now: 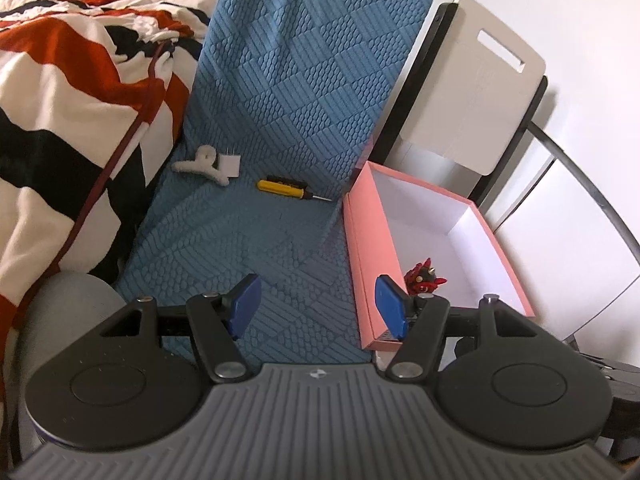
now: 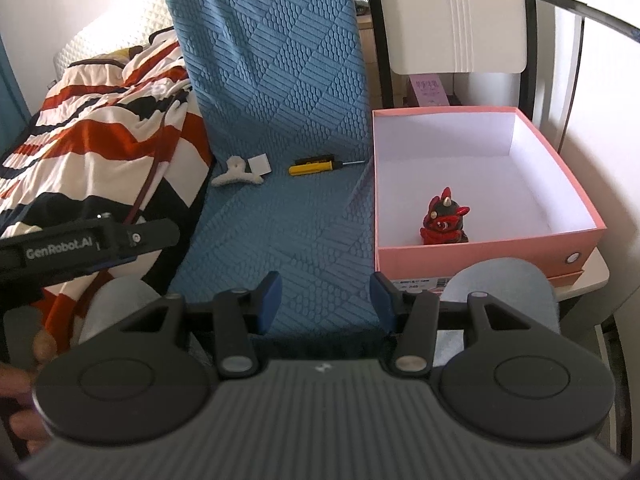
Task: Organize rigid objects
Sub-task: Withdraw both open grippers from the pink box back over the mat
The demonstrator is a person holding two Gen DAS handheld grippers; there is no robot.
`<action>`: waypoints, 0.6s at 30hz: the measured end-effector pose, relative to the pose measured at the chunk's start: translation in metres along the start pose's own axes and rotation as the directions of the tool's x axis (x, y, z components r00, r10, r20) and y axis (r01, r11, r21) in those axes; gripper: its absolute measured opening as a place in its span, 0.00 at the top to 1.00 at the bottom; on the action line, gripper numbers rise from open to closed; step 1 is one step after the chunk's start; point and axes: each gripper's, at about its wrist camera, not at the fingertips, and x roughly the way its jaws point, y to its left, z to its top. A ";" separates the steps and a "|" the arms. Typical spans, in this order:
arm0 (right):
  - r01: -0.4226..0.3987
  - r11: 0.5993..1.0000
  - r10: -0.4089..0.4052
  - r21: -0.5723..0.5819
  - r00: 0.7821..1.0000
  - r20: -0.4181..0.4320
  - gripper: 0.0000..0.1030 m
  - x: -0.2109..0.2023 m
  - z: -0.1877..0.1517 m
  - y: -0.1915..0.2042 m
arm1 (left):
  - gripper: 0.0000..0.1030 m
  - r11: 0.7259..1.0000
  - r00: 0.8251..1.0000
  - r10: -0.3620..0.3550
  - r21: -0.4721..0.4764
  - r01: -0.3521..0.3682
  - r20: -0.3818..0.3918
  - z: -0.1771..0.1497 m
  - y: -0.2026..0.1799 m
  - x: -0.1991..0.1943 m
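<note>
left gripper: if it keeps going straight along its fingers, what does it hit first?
Most likely the bare blue textured mat. The left gripper is open and empty, angled down at it. The yellow screwdriver lies farther along, the pink box off to the right. Depth is uncertain.

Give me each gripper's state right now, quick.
Left gripper: open, holding nothing, over the blue mat.
Right gripper: open, holding nothing.
</note>
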 end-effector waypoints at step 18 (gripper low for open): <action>-0.028 1.000 0.028 -0.008 1.000 -0.005 0.49 0.102 0.026 0.006 | 0.34 0.999 0.999 0.040 0.022 -0.039 -0.027 0.025 0.039 0.103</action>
